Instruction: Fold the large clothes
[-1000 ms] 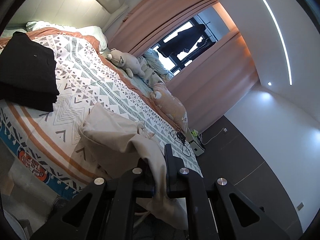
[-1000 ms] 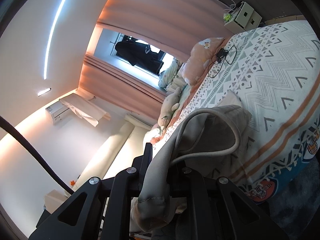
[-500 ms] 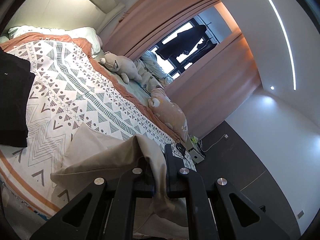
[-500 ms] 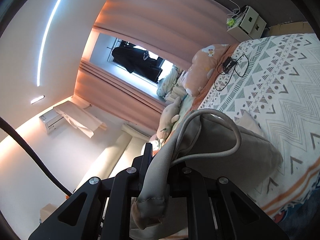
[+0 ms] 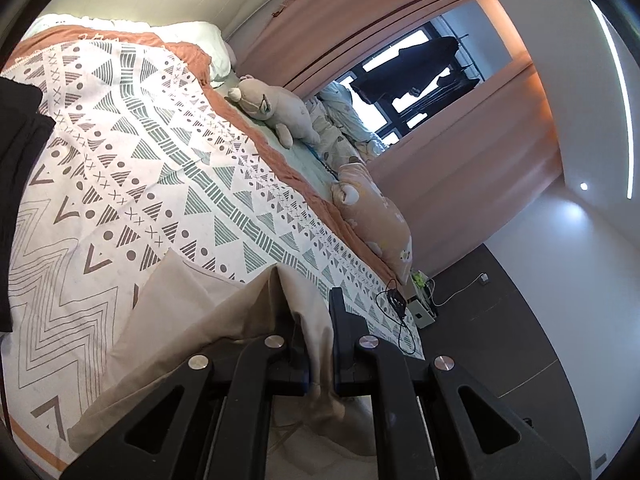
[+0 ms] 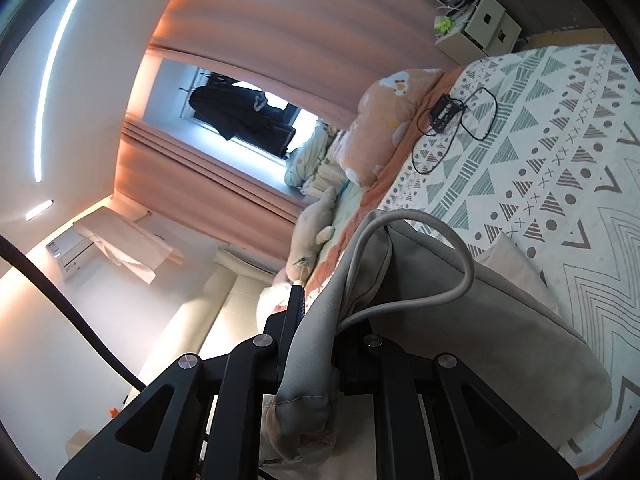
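A beige garment (image 5: 192,332) lies stretched over the patterned bedspread (image 5: 132,168). My left gripper (image 5: 318,320) is shut on one edge of it, and the cloth runs out flat to the left from the jaws. My right gripper (image 6: 320,320) is shut on a bunched beige edge with a drawstring loop (image 6: 448,264). The rest of the garment (image 6: 500,340) spreads over the bed to the right. A folded black garment (image 5: 20,168) lies at the left edge of the bed.
Plush toys (image 5: 276,114) and an orange pillow (image 5: 376,224) line the bed's far side below the curtains. A black charger with cable (image 6: 452,116) lies on the bedspread. A small white cabinet (image 6: 476,24) stands beyond the bed.
Both grippers have moved forward over the bed with the beige garment. The cloth went from a crumpled heap to a flatter, spread sheet. The black garment has slid toward the left edge of the left view.
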A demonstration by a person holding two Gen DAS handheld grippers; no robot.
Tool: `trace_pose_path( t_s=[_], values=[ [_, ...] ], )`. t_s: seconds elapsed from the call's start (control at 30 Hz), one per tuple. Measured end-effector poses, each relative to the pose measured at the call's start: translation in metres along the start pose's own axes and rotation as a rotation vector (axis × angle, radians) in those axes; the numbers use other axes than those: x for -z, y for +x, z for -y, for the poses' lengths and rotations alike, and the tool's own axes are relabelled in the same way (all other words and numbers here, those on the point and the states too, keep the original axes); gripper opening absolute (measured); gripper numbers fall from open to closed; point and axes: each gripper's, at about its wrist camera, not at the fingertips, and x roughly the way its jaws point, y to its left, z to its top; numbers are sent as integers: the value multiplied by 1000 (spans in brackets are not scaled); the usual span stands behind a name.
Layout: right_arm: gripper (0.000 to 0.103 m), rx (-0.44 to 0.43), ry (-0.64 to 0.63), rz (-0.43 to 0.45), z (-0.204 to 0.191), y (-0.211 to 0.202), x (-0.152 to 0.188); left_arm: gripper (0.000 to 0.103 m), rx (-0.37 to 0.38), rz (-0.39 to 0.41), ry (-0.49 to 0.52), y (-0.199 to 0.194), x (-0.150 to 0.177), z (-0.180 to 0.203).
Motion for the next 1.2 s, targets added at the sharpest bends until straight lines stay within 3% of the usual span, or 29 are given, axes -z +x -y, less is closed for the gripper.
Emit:
trace_pose_path(
  t_s=[0.27, 0.57, 0.63, 0.67, 0.7, 0.73, 0.77, 0.8, 0.83, 1.0, 1.2],
  values=[
    [11, 73, 58, -31, 34, 55, -3, 9, -68, -70, -33, 67, 2, -32],
    [14, 167, 125, -67, 64, 95, 1, 11, -146, -149, -155, 121, 7, -77],
    [27, 205, 134, -71, 66, 100, 1, 14, -184, -187, -191, 130, 10, -86],
    [35, 213, 141, -70, 66, 102, 2, 18, -191, -204, -204, 134, 11, -89],
    [59, 214, 143, -67, 65, 101, 3, 23, -188, -215, -214, 135, 12, -90],
    [79, 209, 142, -62, 64, 101, 4, 43, -173, -219, -222, 136, 13, -91],
    [82, 209, 137, -59, 61, 100, 5, 79, -158, -218, -228, 136, 14, -92],
    [82, 211, 129, -64, 59, 101, 5, 97, -143, -213, -228, 134, 15, -90],
    [82, 214, 120, -73, 55, 101, 6, 103, -131, -196, -222, 130, 15, -87],
    [82, 224, 79, -97, 36, 91, 9, 103, -117, -193, -191, 113, 16, -71],
    [82, 230, 3, -120, 10, 59, 19, 103, -148, -162, -130, 65, 22, -56]
  ],
)
